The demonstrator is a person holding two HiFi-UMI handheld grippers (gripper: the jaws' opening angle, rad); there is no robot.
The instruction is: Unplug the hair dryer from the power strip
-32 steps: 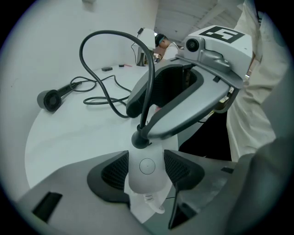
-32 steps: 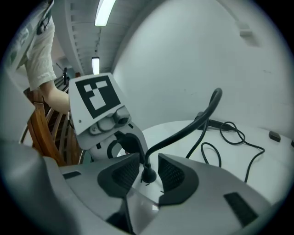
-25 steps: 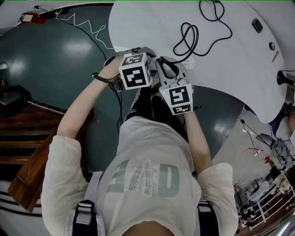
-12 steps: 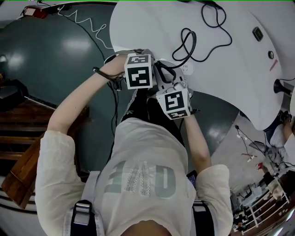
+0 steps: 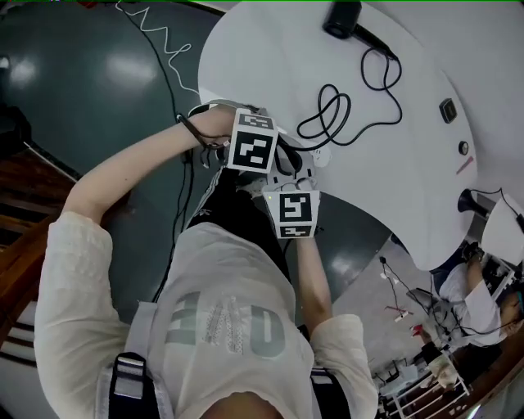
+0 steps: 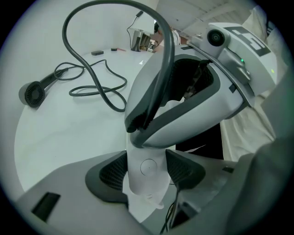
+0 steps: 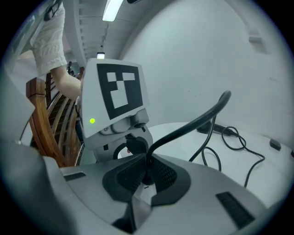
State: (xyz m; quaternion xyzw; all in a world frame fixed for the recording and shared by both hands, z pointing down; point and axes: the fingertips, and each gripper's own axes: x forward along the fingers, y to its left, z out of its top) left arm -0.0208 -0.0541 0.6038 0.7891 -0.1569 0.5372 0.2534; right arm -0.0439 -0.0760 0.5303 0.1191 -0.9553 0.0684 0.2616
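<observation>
1. Left gripper (image 6: 146, 161): the 2 jaws are clamped on the power strip (image 6: 149, 183). 1 ribbed pad presses each side of the white body, at 9 o'clock and 3 o'clock of it. The gripper points steeply down.

2. Right gripper (image 7: 146, 170): the jaws have just been closing and now pinch the black plug (image 7: 146, 178) of the hair dryer. The cord (image 7: 193, 121) leaves the pads toward 1 o'clock and arcs up over the table. In the left gripper view this gripper sits directly at 12 o'clock of the power strip, covering its top end. Whether the plug is seated in a socket cannot be told, because the jaws cover that joint.

3. Head view: the 2 marker cubes stand close together at the 9 o'clock edge of the white table (image 5: 426, 172). The left cube (image 5: 252, 141) is at 11 o'clock of the right cube (image 5: 293, 213).

4. Hair dryer (image 5: 342, 18): it lies on the table at 1 o'clock of the grippers, well apart from them. In the left gripper view it appears at 10 o'clock of the jaws, with its round grille facing the camera.

5. Cord routing: from the grippers the cord runs toward 2 o'clock, forms loose loops on the table, then continues to the hair dryer handle.

6. Surroundings: a wooden railing (image 7: 41, 133) appears at 9 o'clock in the right gripper view.
</observation>
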